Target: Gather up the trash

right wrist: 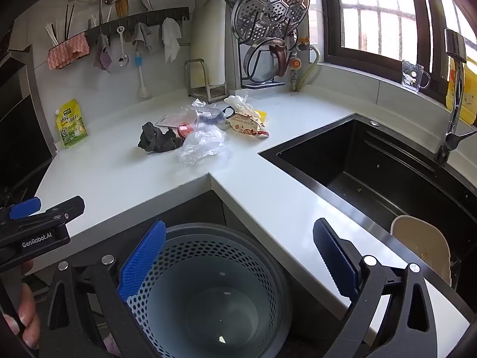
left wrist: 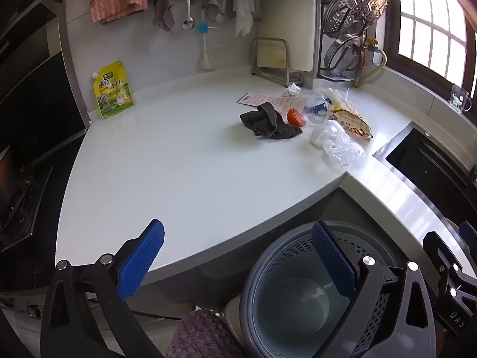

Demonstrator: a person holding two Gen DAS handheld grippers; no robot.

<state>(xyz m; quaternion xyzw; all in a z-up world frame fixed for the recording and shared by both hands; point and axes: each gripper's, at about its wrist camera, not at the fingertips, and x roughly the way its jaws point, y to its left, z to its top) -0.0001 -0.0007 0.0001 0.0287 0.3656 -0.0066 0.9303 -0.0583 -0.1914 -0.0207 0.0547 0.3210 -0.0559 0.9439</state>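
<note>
Nothing counts as collected yet, by my reading: the perforated bin (right wrist: pixel 208 292) on the floor below the table (right wrist: pixel 125 173) holds only a few tiny scraps. All the trash sits in one heap on the table, left of the black sink (right wrist: pixel 372 173): one crumpled clear bag (right wrist: pixel 202 146), one printed snack wrapper (right wrist: pixel 247 126), one clear cup (left wrist: pixel 314 109), one red lid (left wrist: pixel 295 117), one paper slip (left wrist: pixel 262 100), one white bag (right wrist: pixel 240 104), beside one dark rag (right wrist: pixel 158 140). Both left tongs (left wrist: pixel 238 256) and right tongs (right wrist: pixel 238 256) gape wide and empty, near the bin, well short of the heap.

Left claw (left wrist: pixel 235 256) and right claw (right wrist: pixel 238 256) agape (nothing between jaws), both tilted downward.
</note>
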